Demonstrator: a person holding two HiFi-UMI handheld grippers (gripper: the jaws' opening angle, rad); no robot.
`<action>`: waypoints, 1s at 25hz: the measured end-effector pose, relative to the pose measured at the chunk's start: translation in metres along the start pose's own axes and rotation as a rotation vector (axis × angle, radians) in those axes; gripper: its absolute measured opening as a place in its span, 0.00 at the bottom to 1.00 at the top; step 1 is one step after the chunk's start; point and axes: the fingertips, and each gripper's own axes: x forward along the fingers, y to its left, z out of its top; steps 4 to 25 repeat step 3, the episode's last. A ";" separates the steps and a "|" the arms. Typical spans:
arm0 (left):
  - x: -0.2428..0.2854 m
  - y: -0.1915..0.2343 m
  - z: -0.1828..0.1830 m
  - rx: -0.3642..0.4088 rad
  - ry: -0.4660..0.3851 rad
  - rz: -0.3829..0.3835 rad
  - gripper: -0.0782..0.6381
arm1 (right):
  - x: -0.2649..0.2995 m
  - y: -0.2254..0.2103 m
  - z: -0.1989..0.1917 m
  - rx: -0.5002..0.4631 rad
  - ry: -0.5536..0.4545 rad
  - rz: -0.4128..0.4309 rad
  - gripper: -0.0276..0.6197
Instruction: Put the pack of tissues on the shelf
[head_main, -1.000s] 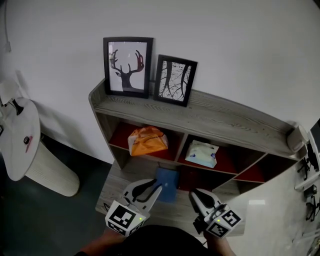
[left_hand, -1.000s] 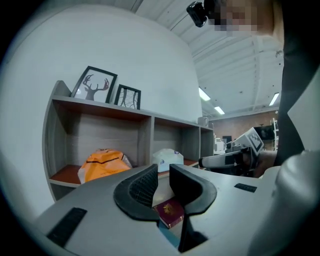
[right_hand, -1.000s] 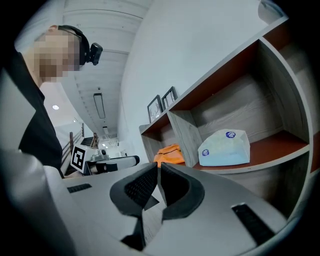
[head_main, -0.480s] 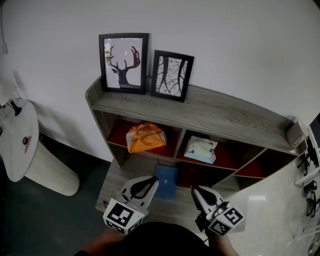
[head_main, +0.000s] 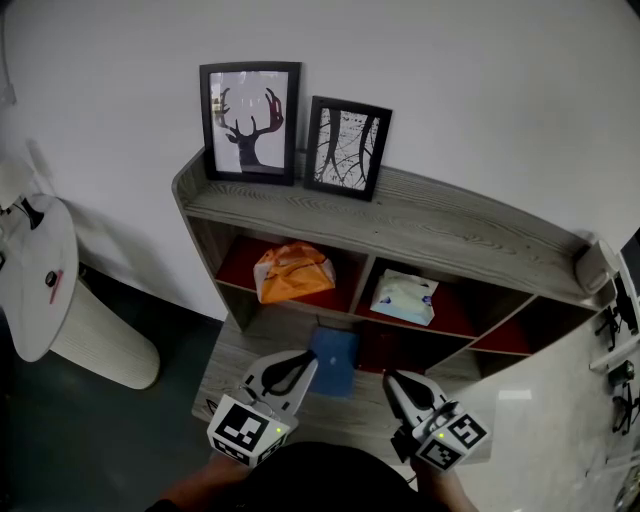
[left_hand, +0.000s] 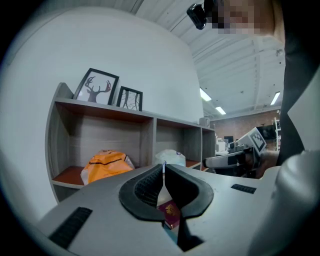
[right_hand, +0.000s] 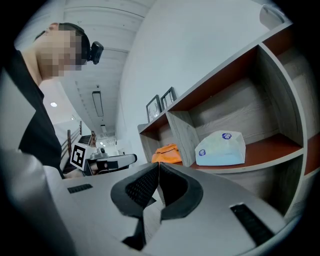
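Observation:
The tissue pack (head_main: 404, 299), white and pale blue, lies in the middle compartment of the grey wooden shelf (head_main: 450, 235); it also shows in the left gripper view (left_hand: 169, 157) and the right gripper view (right_hand: 221, 148). My left gripper (head_main: 305, 362) hangs in front of the lower board; its jaws have just been closing, and now it is shut with nothing between them (left_hand: 163, 165). My right gripper (head_main: 392, 380) is beside it, also shut and empty (right_hand: 159, 165). Both are apart from the pack.
An orange pack (head_main: 292, 273) fills the left compartment. A blue flat item (head_main: 334, 362) lies on the lower board between the grippers. Two framed pictures (head_main: 250, 120) (head_main: 347, 152) stand on the top board. A white round table (head_main: 35, 280) is at left.
The left gripper's jaws, slightly apart a second ago, have come together. Both grippers stay where they were; the head view has shifted a little.

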 end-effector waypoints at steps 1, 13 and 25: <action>0.001 0.001 0.000 0.000 0.001 0.000 0.14 | 0.001 0.000 0.000 0.001 0.001 0.000 0.07; 0.001 0.002 0.000 -0.002 0.006 0.000 0.14 | 0.002 0.000 -0.001 0.003 0.005 0.001 0.07; 0.001 0.002 0.000 -0.002 0.006 0.000 0.14 | 0.002 0.000 -0.001 0.003 0.005 0.001 0.07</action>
